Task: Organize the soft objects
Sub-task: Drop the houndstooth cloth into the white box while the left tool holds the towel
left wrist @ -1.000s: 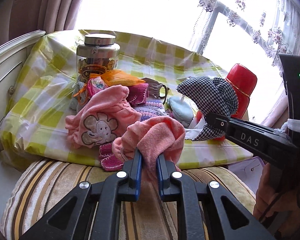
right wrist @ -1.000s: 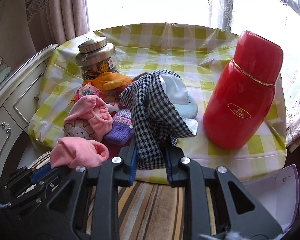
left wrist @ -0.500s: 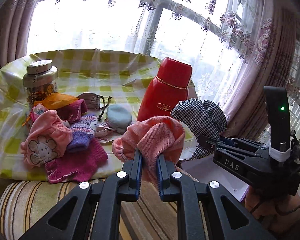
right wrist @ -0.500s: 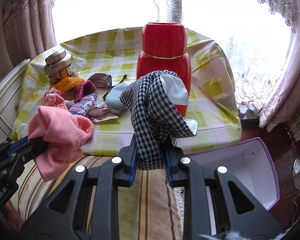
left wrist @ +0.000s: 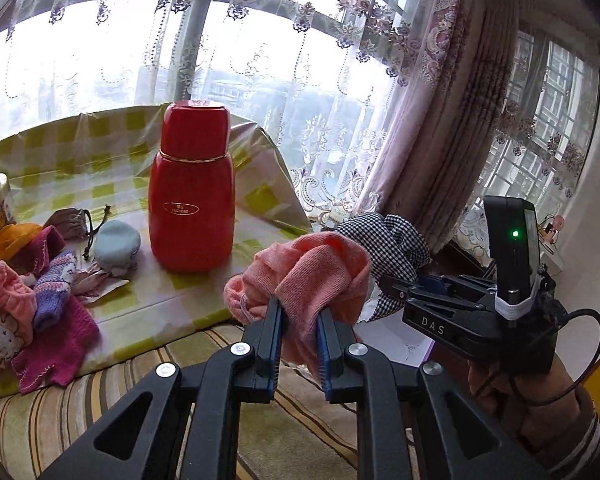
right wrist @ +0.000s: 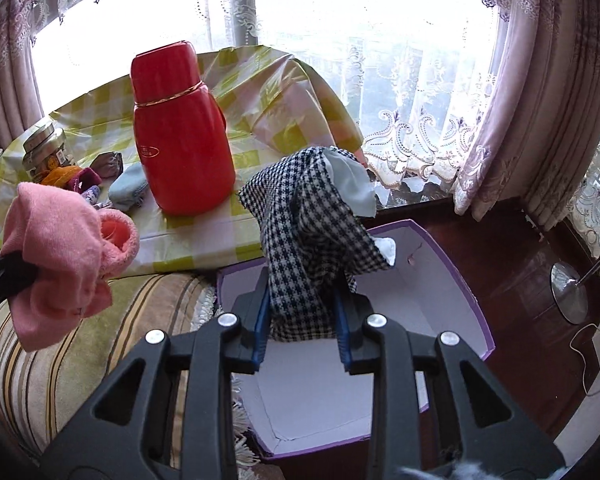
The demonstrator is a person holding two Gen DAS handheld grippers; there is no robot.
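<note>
A bay window hung with flowered lace curtains (left wrist: 340, 92) is seen behind a bench covered in a yellow-and-white checked plastic cloth (left wrist: 112, 152), on which a tall red vacuum flask (left wrist: 192, 192) is left standing upright, well clear of the heap of small knitted garments (left wrist: 40, 300) remaining at the bench's left end. The left tongs (left wrist: 299, 322) are held out past the bench edge, above a striped cushion, with a salmon-pink knitted sock or mitten (left wrist: 312, 276) between the pads; the jaws have just been opening a little, though the fabric is not yet let go. The right tongs (right wrist: 301, 320) are poised directly over an open white cardboard box with purple edging (right wrist: 440, 280) set on the dark floor, presumably so that the black-and-white houndstooth cloth piece (right wrist: 312, 240) can fall straight in (its jaws have also just been widening, the cloth bunched between them and touching both pads).
</note>
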